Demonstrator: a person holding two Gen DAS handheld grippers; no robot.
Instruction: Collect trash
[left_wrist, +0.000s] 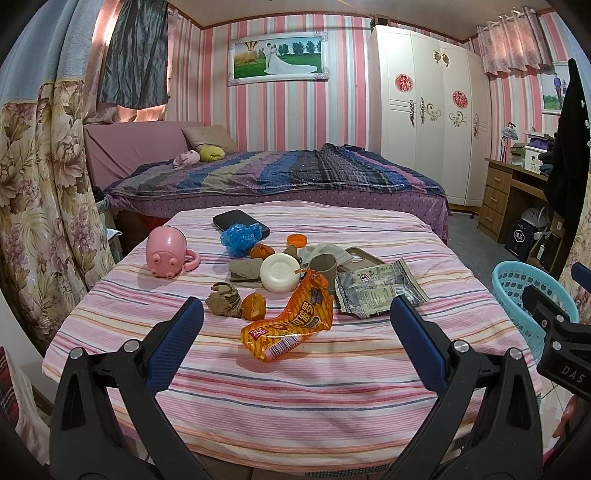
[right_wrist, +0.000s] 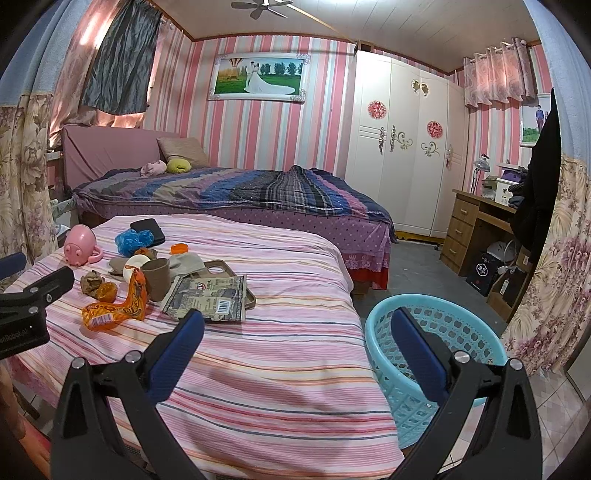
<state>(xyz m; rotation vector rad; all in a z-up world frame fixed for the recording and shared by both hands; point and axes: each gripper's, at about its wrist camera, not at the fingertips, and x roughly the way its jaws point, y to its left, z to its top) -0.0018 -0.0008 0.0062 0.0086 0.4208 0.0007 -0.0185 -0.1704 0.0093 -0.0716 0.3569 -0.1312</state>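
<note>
1. Left gripper (left_wrist: 296, 343): fingers wide apart, nothing held, just above striped worktop (left_wrist: 332, 391), w/ orange snack wrapper (left_wrist: 291, 325) between the tips.
2. Right gripper (right_wrist: 297, 343): fingers spread, empty, over worktop edge & blue basket (right_wrist: 461, 332).
3. Beyond the wrapper: orange peel (left_wrist: 254, 305), brown paper wad (left_wrist: 224, 299), white bowl (left_wrist: 279, 273), cardboard tube (left_wrist: 323, 266), grey packet (left_wrist: 380, 291).
4. Further back: pink pig cup (left_wrist: 167, 255), blue plastic bag (left_wrist: 239, 238).

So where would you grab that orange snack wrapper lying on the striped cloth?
Probably the raised, crumpled upper end of the orange snack wrapper, coming from above with the open left hand-held gripper. That end stands clear of the cloth, while the barcode end lies flat and gives the fingers little to pinch.
</note>
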